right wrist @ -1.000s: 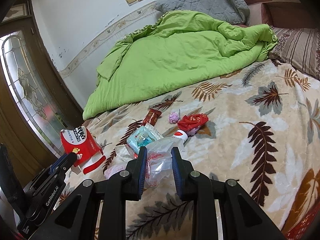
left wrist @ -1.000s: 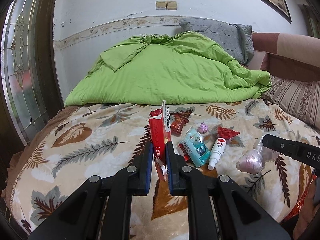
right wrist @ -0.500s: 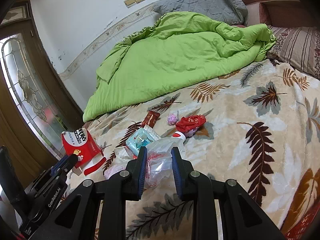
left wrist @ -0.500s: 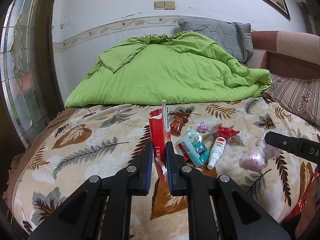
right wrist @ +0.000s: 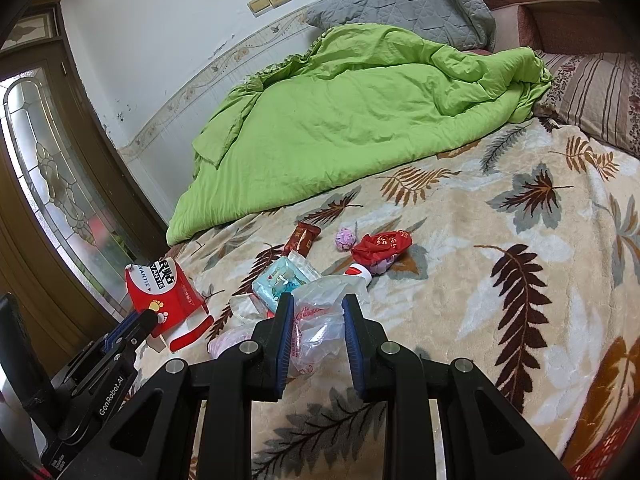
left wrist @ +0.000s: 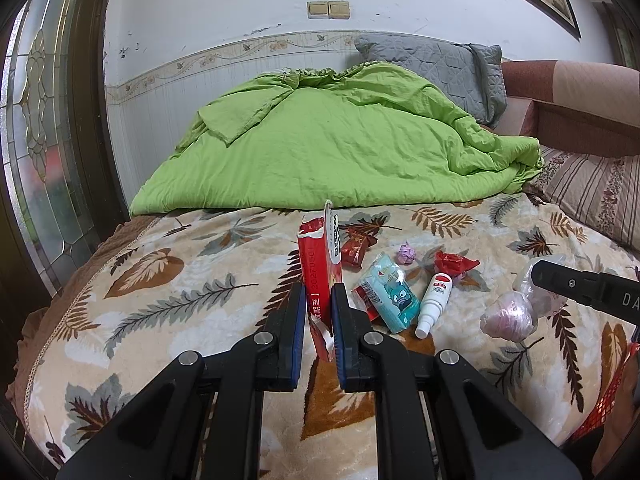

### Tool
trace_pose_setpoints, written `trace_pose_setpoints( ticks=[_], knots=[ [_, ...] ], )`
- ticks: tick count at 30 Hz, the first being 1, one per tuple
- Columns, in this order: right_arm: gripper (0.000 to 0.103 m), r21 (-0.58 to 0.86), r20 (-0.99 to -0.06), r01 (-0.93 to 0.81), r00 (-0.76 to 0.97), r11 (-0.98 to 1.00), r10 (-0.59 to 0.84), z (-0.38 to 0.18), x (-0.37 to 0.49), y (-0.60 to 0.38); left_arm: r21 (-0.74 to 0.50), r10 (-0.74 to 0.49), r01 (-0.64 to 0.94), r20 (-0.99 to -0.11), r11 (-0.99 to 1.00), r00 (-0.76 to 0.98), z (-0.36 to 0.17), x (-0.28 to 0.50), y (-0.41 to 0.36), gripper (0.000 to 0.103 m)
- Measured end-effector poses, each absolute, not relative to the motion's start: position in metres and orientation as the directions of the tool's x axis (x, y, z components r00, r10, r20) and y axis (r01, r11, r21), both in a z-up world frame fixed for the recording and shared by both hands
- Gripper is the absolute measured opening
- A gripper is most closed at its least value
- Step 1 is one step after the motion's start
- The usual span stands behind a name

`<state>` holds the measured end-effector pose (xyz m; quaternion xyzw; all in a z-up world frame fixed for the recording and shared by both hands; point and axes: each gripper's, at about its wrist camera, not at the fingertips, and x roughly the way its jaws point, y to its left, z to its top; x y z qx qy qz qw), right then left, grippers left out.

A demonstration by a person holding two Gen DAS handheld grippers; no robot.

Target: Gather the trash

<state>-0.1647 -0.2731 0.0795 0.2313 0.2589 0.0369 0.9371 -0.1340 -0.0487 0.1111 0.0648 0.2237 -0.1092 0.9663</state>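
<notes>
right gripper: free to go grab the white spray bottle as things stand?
Probably not yet. The right gripper is shut on a clear plastic bag, so its jaws are occupied. The white spray bottle itself lies exposed on the blanket, just beyond the bag.

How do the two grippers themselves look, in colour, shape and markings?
Both are black plastic. The left gripper and the right gripper each have two flat fingers lined with ribbed blue pads, on angular arms with round silver pivot screws. White lettering "GenRobot.AI" runs along the left gripper's side. No cables or sleeves show.
</notes>
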Motion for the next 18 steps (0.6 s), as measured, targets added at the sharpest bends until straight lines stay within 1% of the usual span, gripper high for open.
trace_pose_setpoints(
  ticks=[18],
  knots=[
    [0.026,0.453,-0.465,0.052,0.865,0.890,0.187,0.0805,-0.1653,-0.2733,0.078,-0.181,0.239,-0.445,0.968,0.877,0.1116,-0.1340,-0.0487,0.012]
  ],
)
